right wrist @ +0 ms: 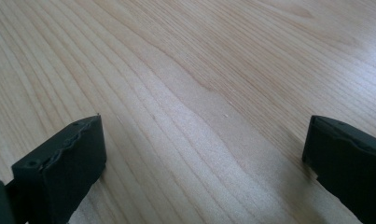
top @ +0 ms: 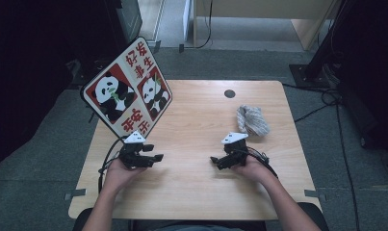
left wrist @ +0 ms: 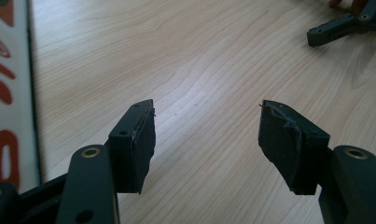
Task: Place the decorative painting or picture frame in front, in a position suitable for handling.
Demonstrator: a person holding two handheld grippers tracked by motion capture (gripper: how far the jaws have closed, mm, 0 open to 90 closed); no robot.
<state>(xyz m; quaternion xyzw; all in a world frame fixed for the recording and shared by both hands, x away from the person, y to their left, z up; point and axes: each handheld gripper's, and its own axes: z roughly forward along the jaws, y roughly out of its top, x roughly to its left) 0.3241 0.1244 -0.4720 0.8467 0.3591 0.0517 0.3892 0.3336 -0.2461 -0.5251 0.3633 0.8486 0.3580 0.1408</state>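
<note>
Panda board standing tilted at the table's left edge, rope bundle lying at the right

We are seeing a panda board (top: 127,94), a diamond-standing panel with a white face, dark rim, two red fields each bearing a black-and-white panda, and red characters; it is leaning with its lower corner meeting the table's left side, just beyond the left gripper, and its upper corner is jutting past the far left edge. In the left gripper view its white and red edge (left wrist: 8,93) is running along the left. A grey-beige rope bundle (top: 252,120) is lying loosely bunched on the wood near the right edge, just beyond the right gripper, well apart from the board.
</note>
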